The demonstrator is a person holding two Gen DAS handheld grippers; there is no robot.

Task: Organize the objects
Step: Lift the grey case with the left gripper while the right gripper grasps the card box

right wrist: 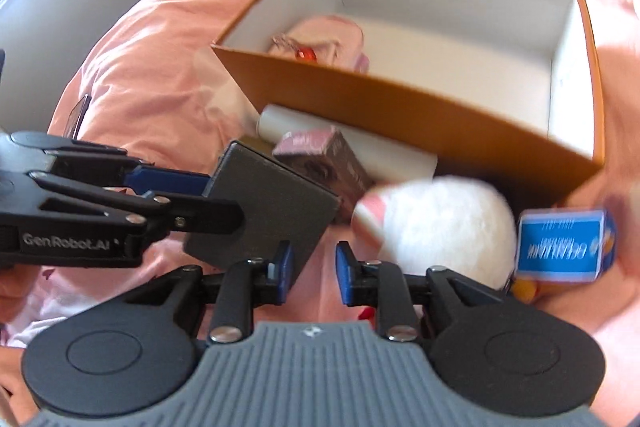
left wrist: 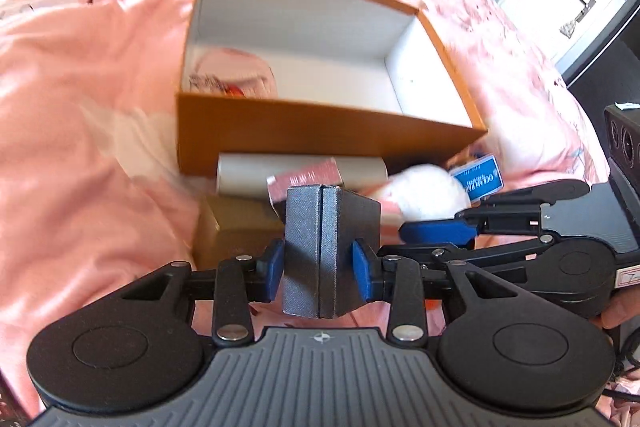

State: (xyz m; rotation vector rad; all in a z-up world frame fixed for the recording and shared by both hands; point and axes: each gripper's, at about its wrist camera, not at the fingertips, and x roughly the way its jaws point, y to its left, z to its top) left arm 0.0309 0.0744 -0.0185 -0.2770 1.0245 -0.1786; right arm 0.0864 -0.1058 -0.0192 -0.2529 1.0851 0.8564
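My left gripper (left wrist: 319, 265) is clamped on a small dark grey textured box (left wrist: 320, 247), held up in front of the big orange cardboard box with a white inside (left wrist: 320, 143) on the pink bedspread (left wrist: 80, 67). Against that orange box's near wall lie a white cylinder (left wrist: 360, 167), a little pink carton (left wrist: 308, 175), a fluffy white ball (right wrist: 440, 227) and, furthest right, a blue labelled packet (right wrist: 560, 247). My right gripper (right wrist: 314, 273) has its jaws parted, gripping nothing.
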